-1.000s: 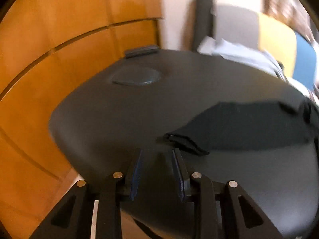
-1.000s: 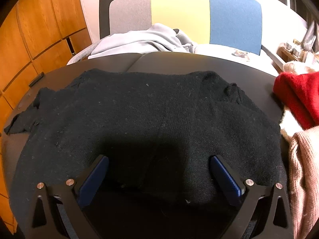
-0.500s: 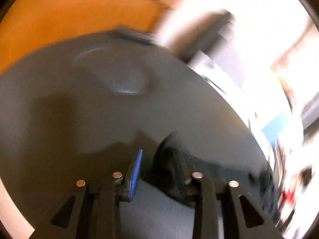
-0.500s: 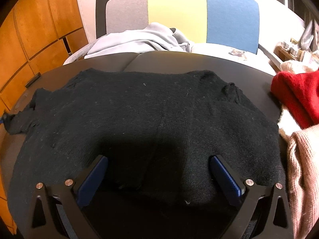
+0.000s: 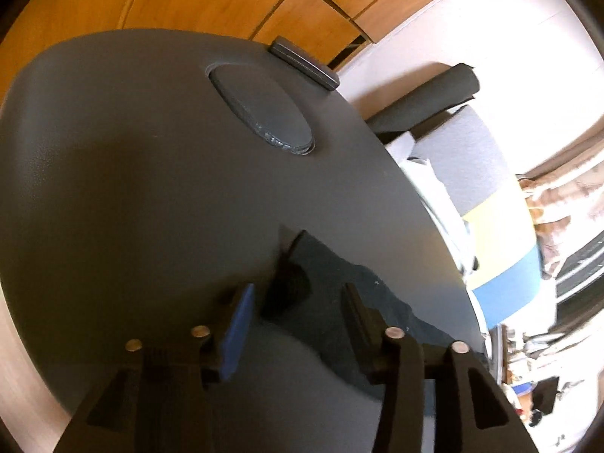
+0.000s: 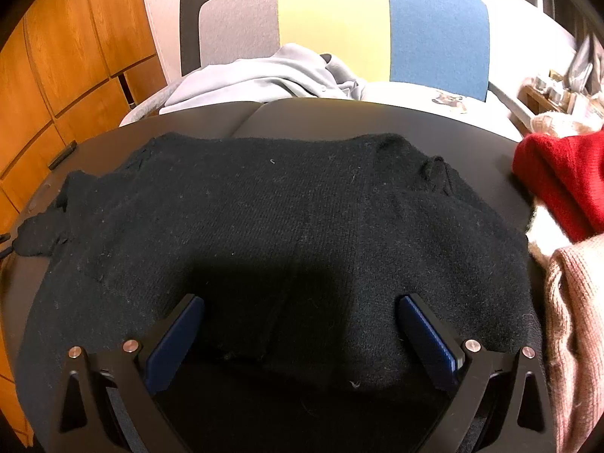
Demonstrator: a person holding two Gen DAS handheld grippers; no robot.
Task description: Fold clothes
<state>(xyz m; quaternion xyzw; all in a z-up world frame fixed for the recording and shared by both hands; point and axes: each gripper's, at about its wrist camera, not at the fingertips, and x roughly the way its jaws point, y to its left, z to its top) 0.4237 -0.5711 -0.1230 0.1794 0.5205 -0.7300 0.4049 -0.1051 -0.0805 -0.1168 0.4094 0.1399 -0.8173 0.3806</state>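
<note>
A black knit sweater [image 6: 302, 207] lies spread flat on the dark round table [image 6: 377, 120]. Its left sleeve reaches toward the table's left edge. In the left wrist view the sleeve's cuff [image 5: 290, 287] lies between the fingers of my left gripper [image 5: 298, 302], which is open and tilted low over the table [image 5: 113, 188]. My right gripper [image 6: 302, 324] hovers wide open over the sweater's near hem, with nothing between its blue pads [image 6: 177, 336].
A red garment [image 6: 566, 181] and a pink knit [image 6: 577, 321] are piled at the table's right edge. A pale grey hoodie [image 6: 264, 79] lies on the grey, yellow and blue chair [image 6: 332, 26] behind. Wooden cabinets [image 6: 56, 75] stand left. The table has a round recess [image 5: 260, 109].
My left gripper has swung in, tilted, and opened a little wider, and its fingers now straddle the sleeve cuff. The right gripper has hardly moved.
</note>
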